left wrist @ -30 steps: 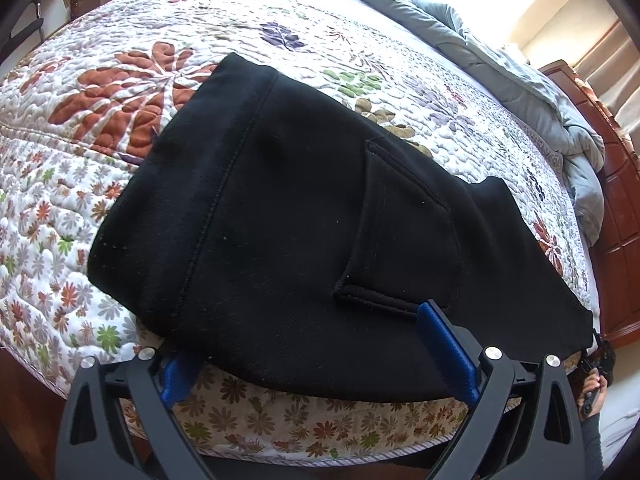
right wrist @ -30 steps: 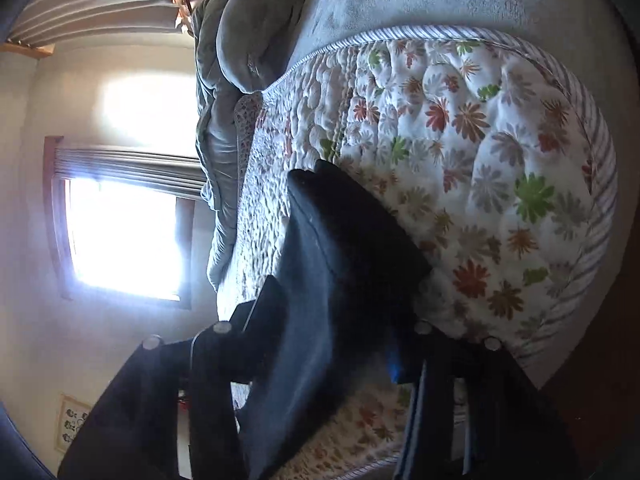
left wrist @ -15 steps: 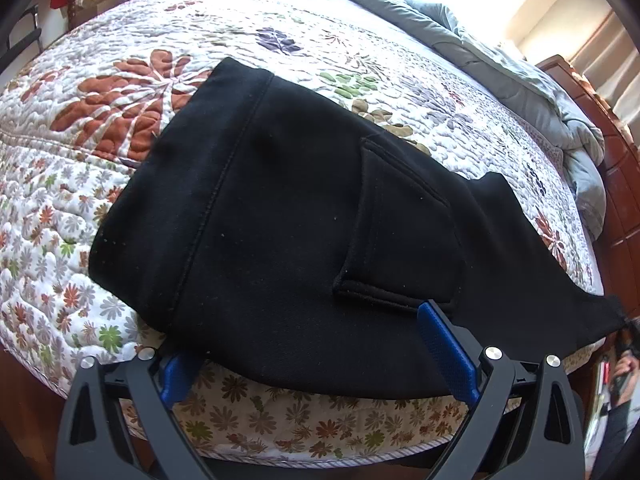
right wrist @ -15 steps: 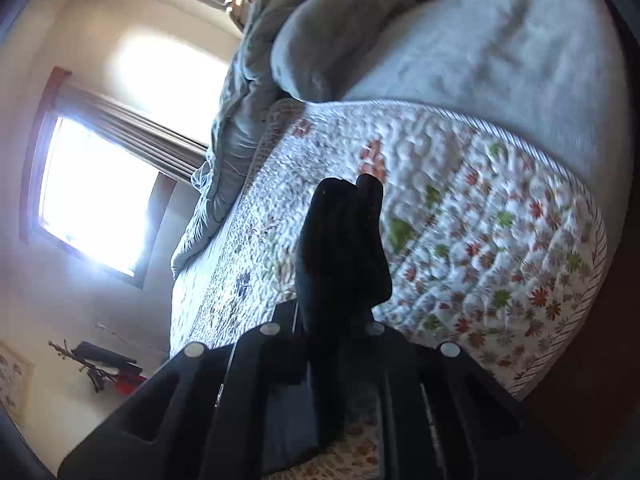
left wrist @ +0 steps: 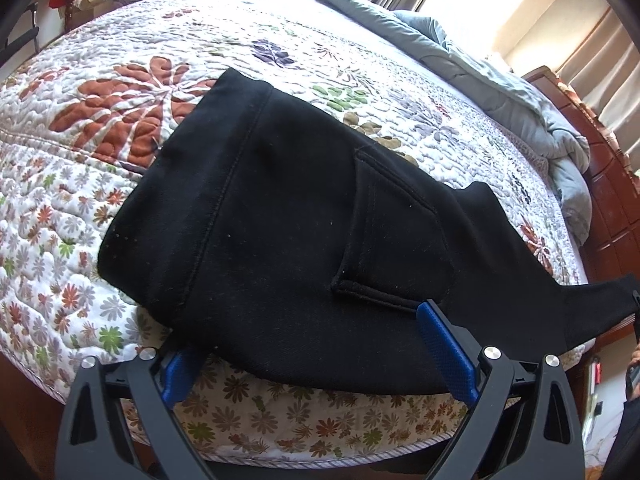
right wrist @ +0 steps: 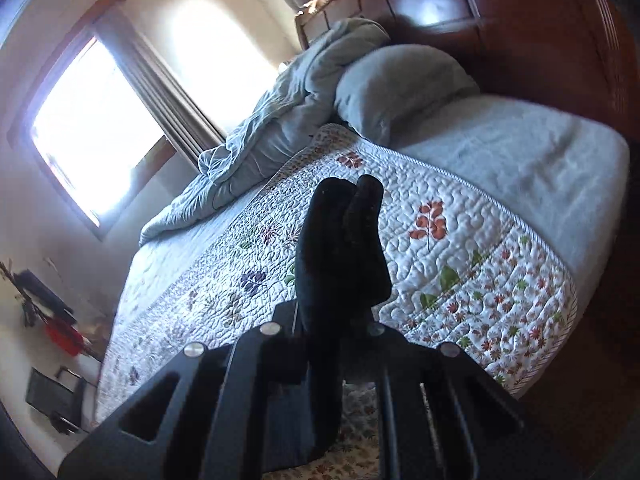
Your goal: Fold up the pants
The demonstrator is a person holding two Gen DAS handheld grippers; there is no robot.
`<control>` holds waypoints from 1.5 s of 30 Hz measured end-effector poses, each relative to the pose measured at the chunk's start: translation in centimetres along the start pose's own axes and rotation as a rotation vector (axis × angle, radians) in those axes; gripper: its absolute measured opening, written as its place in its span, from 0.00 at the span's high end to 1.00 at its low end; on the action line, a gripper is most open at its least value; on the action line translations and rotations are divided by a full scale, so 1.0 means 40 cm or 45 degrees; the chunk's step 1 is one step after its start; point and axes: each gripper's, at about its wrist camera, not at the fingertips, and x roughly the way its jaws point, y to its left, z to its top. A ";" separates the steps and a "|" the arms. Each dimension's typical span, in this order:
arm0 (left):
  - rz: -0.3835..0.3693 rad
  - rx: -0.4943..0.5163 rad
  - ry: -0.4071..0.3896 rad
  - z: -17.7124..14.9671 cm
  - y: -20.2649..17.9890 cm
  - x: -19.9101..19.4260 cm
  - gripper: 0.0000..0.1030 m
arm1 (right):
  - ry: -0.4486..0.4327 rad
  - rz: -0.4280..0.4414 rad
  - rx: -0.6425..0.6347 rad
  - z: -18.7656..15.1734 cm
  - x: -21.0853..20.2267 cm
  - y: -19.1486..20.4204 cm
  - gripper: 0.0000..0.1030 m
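Black pants [left wrist: 288, 216] lie on a white floral quilt [left wrist: 100, 128]; grey-blue duvet [right wrist: 260, 140], reddish-brown headboard [right wrist: 500, 20].

The left gripper [left wrist: 316, 344] is spread wide, its blue fingers [left wrist: 444, 344] apart at the edge of the pants [left wrist: 280, 220]. The right gripper [right wrist: 336, 320] is clamped tight on a bunched fold of them.

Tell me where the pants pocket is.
In the left wrist view, the pocket sits right of centre on the pants, just beyond the left gripper's right finger.

Quilt [left wrist: 280, 32] beyond pants [left wrist: 300, 220] bare; duvet [left wrist: 500, 80] heaped along far edge.
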 end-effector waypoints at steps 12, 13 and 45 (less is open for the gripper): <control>-0.063 -0.026 -0.018 -0.004 0.016 -0.014 0.05 | -0.035 -0.064 -0.219 -0.033 -0.037 0.176 0.91; -0.067 -0.029 -0.019 -0.004 0.016 -0.015 0.05 | -0.039 -0.075 -0.247 -0.037 -0.041 0.192 0.91; -0.083 -0.031 -0.002 -0.009 0.018 -0.017 0.05 | -0.087 -0.071 -0.535 -0.093 -0.064 0.381 0.91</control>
